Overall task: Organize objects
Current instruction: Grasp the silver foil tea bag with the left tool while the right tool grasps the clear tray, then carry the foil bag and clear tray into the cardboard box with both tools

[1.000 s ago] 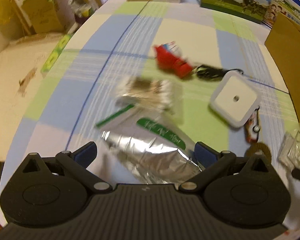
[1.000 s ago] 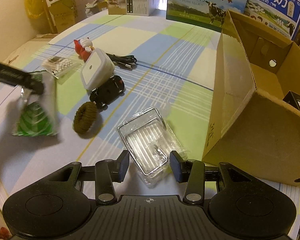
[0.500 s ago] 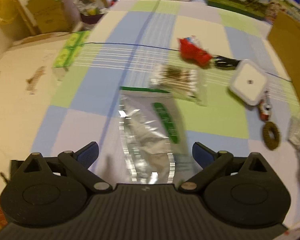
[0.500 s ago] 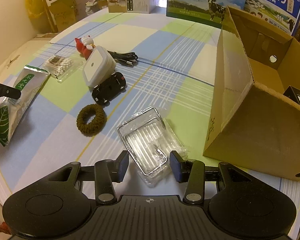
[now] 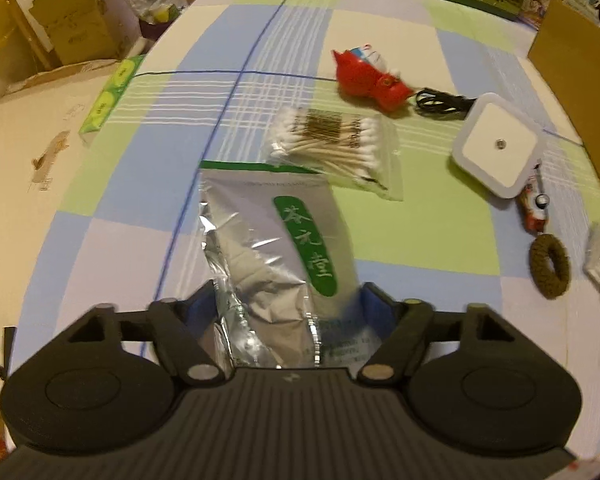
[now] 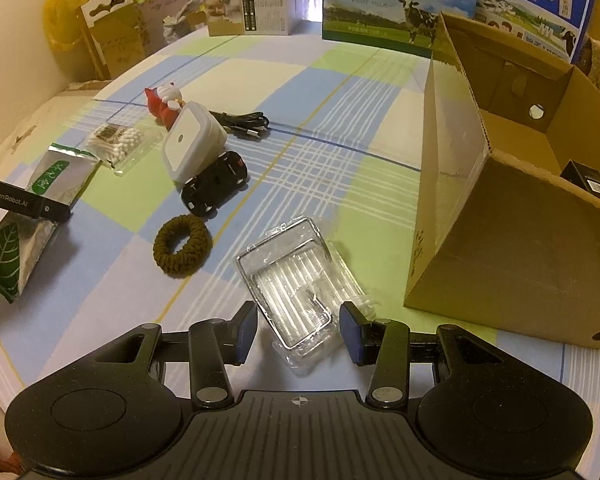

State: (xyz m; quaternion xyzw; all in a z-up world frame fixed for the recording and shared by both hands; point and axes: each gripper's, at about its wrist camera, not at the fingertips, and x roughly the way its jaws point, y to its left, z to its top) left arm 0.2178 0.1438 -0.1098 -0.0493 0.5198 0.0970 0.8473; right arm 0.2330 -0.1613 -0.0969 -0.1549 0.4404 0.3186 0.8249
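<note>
Left wrist view: the silver foil tea pouch with green label point(image 5: 276, 256) is seen flat on the checked tablecloth point(image 5: 412, 240), long axis running forward between the parted fingers of the left gripper point(image 5: 288, 308), not clamped. The right gripper point(image 6: 298, 330), likewise parted and holding nothing, straddles the clear plastic clamshell tray point(image 6: 296, 280), with the open cardboard box point(image 6: 500, 216) just to its right.

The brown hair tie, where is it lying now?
In the right wrist view the hair tie lies flat on the table, left of centre, just in front of the black toy car and left of the clear plastic tray.
</note>
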